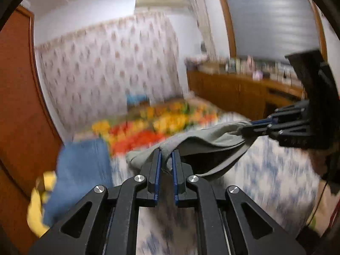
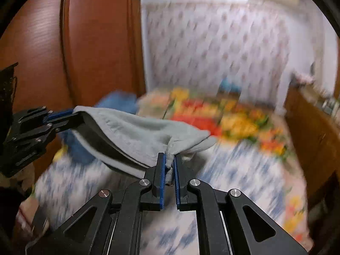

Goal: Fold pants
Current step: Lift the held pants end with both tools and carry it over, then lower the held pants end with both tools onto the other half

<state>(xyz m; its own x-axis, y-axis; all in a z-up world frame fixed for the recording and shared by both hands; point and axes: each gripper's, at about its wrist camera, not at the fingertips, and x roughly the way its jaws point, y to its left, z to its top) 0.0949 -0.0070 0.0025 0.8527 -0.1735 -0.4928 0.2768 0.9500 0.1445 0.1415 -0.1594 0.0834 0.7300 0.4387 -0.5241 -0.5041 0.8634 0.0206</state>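
Left wrist view: a bedroom, blurred. A bed [image 1: 265,170] with a blue-and-white sheet fills the space ahead of the left claw [image 1: 166,155] and below it; a bright orange, red and yellow quilt [image 1: 153,127] lies farther ahead. Patterned wallpaper covers the far wall, a wooden wardrobe [image 1: 17,106] stands to the left, and a wooden dresser [image 1: 233,89] to the far right. A blue cloth [image 1: 80,170] lies just left of the claw. The left claw is pinching one end of the grey pants [image 1: 208,142]. The pants hang bunched above the bed, their long axis running from this claw up and right to the right claw [image 1: 246,127], which pinches the other end.

Right wrist view: the same bed [image 2: 244,180] spreads ahead and to the right, with open sheet around the claw. The wardrobe [image 2: 95,42] stands close on the left. The right claw [image 2: 169,159] is pressed onto a gathered fold of the pants [image 2: 136,136]. The cloth stretches left and slightly up to the left claw [image 2: 70,116], sagging between the two, clear of the sheet.
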